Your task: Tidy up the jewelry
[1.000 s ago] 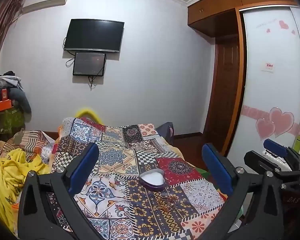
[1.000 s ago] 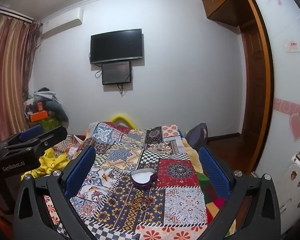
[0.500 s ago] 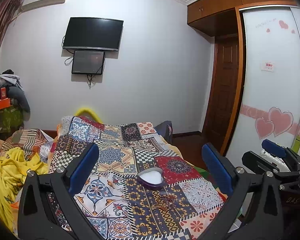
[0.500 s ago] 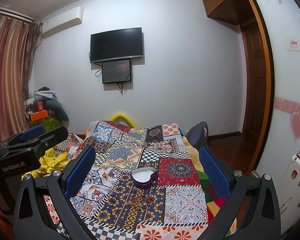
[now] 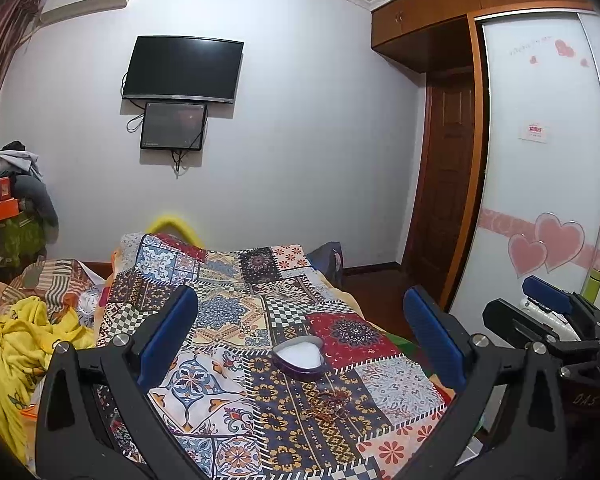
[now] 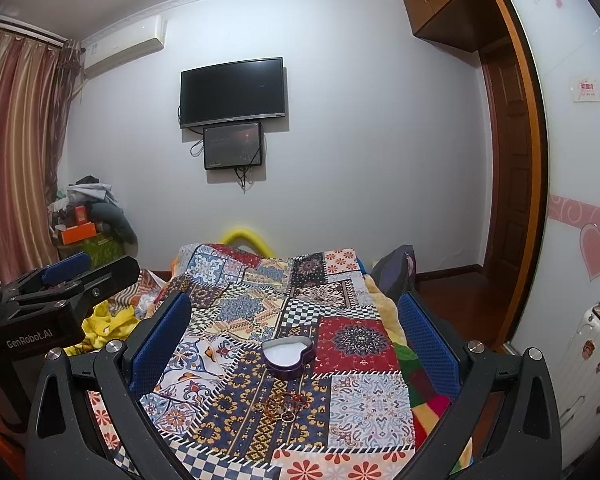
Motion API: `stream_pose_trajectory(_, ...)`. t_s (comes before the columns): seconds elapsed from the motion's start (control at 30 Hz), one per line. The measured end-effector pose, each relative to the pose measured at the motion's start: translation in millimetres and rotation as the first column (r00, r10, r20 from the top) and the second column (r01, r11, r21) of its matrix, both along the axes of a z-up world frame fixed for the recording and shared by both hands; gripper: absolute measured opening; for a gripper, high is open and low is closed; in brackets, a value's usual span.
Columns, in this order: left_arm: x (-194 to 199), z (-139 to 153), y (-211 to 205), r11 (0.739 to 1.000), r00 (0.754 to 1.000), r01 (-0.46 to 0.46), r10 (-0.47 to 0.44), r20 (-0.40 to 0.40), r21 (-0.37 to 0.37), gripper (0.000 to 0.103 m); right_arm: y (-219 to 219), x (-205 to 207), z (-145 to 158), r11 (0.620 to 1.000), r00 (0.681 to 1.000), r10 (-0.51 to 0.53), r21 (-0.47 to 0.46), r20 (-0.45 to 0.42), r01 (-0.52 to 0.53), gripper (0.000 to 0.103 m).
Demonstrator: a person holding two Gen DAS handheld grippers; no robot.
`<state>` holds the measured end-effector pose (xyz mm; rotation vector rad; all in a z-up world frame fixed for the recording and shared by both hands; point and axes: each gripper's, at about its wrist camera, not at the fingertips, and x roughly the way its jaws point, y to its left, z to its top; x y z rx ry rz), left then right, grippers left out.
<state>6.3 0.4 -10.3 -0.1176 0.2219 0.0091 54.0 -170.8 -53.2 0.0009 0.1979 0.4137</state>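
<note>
Both grippers, left gripper [image 5: 300,344] and right gripper [image 6: 294,344], gape above jewelry [image 6: 280,406]

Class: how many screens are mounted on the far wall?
2. The large black television hangs high on the wall; a smaller dark monitor hangs directly below it.
</note>
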Motion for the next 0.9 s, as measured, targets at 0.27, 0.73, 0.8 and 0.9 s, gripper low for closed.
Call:
stream_pose_trajectory(0.27, 0.2, 0.6, 0.1, 1.0, 1.0, 0.002, -0.002, -0.003, -0.001, 0.103, -0.1, 0.2, -0.1, 1.0, 1.0, 0.0, 0.0, 0.0, 0.0, 0.103)
stream_pose_trajectory(0.73, 2.7, 0.7, 1.5, 1.0, 1.0, 0.004, -0.004, -0.006, -0.002, 0.103, -0.8, 0.7, -0.6, 1.0, 1.0, 0.0, 0.0, 0.0, 0.0, 0.103)
stream_pose_trajectory(0.8, 2.5, 0.2, 1.0, 1.0, 1.0, 0.003, -0.003, -0.007, -0.001, 0.103, -0.8, 0.9, -0.6, 1.0, 1.0, 0.0, -0.001, -0.001, 0.0, 0.103)
stream_pose_trajectory(0.9, 3.2, 0.2, 3.5, 1.0, 1.0, 0.003, -0.003, -0.008, -0.002, 0.103, -0.9, 0.8, -0.9, 1.0, 1.0, 0.001, 0.0, -0.001, -0.001, 0.103)
